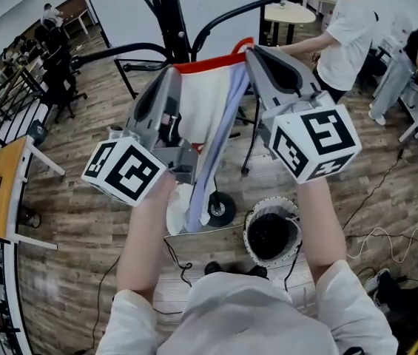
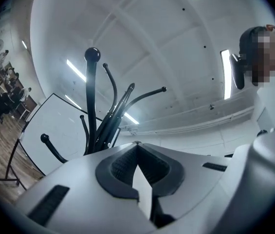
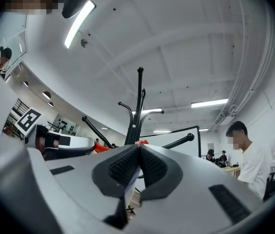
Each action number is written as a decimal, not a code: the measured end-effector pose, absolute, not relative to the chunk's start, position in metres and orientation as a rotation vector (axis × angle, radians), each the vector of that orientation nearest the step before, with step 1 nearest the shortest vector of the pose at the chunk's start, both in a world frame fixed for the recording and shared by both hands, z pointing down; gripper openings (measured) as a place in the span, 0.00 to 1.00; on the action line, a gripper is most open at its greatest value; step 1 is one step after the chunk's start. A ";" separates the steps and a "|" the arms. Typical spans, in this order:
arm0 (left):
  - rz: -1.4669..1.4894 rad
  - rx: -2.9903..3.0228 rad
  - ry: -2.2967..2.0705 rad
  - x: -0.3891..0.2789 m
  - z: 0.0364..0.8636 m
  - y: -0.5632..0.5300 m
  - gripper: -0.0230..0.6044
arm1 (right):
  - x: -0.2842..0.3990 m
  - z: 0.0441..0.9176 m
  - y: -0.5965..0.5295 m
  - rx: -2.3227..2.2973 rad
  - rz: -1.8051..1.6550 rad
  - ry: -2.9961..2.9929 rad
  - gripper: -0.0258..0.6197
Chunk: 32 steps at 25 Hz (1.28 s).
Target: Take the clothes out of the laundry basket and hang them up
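head view, garment: white garment (image 1: 200, 109) with an orange-red top edge, held up in the air and stretched between both grippers. A pale lilac strip hangs down its right side.
head view, left gripper: left gripper (image 1: 170, 72) is pinching the garment's top left corner, tip aimed up and away.
head view, right gripper: right gripper (image 1: 251, 50) has the top right corner, a bit higher in the picture.
head view, laundry basket: round laundry basket (image 1: 247, 235) sits on the wood floor well below the garment, just under the right forearm.
head view, coat rack: black coat rack (image 1: 166, 9) stands right behind the garment, and its curved arms poke out on both sides.
left gripper view, jaws: clamped tight together, with a sliver of white cloth (image 2: 144, 189) trapped between the pads.
left gripper view, coat rack: the hooks (image 2: 92, 101) rise just past the tip, to the left.
right gripper view, jaws: closed too. White cloth (image 3: 130, 184) runs down between the pads, and there's a speck of red at the tip.
right gripper view, coat rack: the pole (image 3: 139, 106) is dead ahead above the tip. A person in a white T-shirt (image 3: 251, 165) stands off to the right.
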State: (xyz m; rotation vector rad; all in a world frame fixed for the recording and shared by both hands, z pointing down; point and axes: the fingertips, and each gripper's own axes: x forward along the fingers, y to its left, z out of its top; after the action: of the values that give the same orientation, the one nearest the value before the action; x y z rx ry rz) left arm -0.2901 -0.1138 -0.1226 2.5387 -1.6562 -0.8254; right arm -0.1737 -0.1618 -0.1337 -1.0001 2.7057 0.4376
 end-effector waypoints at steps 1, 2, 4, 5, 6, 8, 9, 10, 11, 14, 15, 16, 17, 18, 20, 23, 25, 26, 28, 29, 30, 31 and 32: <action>-0.811 2.544 -1.664 -0.292 -0.124 -0.118 0.07 | -0.175 -0.134 -0.167 -1.013 0.437 2.706 0.06; -0.795 2.550 -1.670 -0.293 -0.125 -0.123 0.07 | -0.176 -0.134 -0.173 -1.025 0.436 2.706 0.06; -0.768 2.559 -1.684 -0.294 -0.126 -0.132 0.07 | -0.179 -0.133 -0.185 -1.046 0.435 2.711 0.06; -0.763 2.562 -1.690 -0.296 -0.126 -0.136 0.07 | -0.181 -0.133 -0.191 -1.054 0.438 2.715 0.06; -0.765 2.562 -1.694 -0.297 -0.126 -0.139 0.07 | -0.183 -0.133 -0.196 -1.062 0.444 2.719 0.06; -0.774 2.553 -1.701 -0.302 -0.126 -0.146 0.07 | -0.189 -0.133 -0.205 -1.072 0.465 2.727 0.06; -0.778 2.545 -1.706 -0.304 -0.127 -0.149 0.07 | -0.191 -0.133 -0.209 -1.074 0.477 2.731 0.06; -0.783 2.536 -1.712 -0.307 -0.127 -0.152 0.06 | -0.194 -0.134 -0.212 -1.076 0.488 2.735 0.06; -0.790 2.525 -1.717 -0.309 -0.127 -0.155 0.07 | -0.196 -0.134 -0.216 -1.077 0.498 2.740 0.06; -0.792 2.498 -1.741 -0.314 -0.124 -0.165 0.07 | -0.203 -0.129 -0.227 -1.077 0.514 2.759 0.06; -0.785 2.492 -1.752 -0.315 -0.122 -0.167 0.07 | -0.205 -0.126 -0.230 -1.076 0.513 2.767 0.06; -0.778 2.487 -1.761 -0.316 -0.119 -0.170 0.07 | -0.206 -0.123 -0.234 -1.076 0.508 2.774 0.06; -0.770 2.482 -1.769 -0.317 -0.117 -0.173 0.07 | -0.208 -0.119 -0.238 -1.077 0.501 2.781 0.06; -0.762 2.478 -1.777 -0.318 -0.115 -0.175 0.07 | -0.210 -0.116 -0.243 -1.079 0.492 2.788 0.06; -0.741 2.470 -1.797 -0.320 -0.111 -0.181 0.07 | -0.213 -0.109 -0.251 -1.081 0.474 2.804 0.06; -0.711 2.450 -1.821 -0.322 -0.102 -0.188 0.07 | -0.218 -0.095 -0.260 -1.080 0.453 2.832 0.06; -0.697 2.436 -1.831 -0.323 -0.094 -0.190 0.07 | -0.222 -0.084 -0.264 -1.075 0.435 2.852 0.06; -0.691 2.430 -1.837 -0.325 -0.090 -0.190 0.07 | -0.225 -0.078 -0.264 -1.070 0.425 2.863 0.06; -0.681 2.419 -1.844 -0.330 -0.082 -0.190 0.07 | -0.232 -0.066 -0.265 -1.057 0.400 2.886 0.06; -0.677 2.412 -1.844 -0.333 -0.079 -0.191 0.07 | -0.236 -0.060 -0.265 -1.049 0.383 2.898 0.06; -0.675 2.404 -1.842 -0.335 -0.075 -0.191 0.07 | -0.239 -0.054 -0.265 -1.040 0.363 2.910 0.06; -0.672 2.396 -1.839 -0.337 -0.070 -0.192 0.07 | -0.242 -0.048 -0.265 -1.031 0.342 2.921 0.06; -0.669 2.387 -1.837 -0.338 -0.066 -0.193 0.07 | -0.243 -0.043 -0.266 -1.022 0.325 2.932 0.06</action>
State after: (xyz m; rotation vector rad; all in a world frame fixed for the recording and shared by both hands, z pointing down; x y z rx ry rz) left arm -0.3377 -0.1935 -0.0664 2.3872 -1.8369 -0.6695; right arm -0.2431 -0.2657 -0.0431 -1.0223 2.9317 0.3252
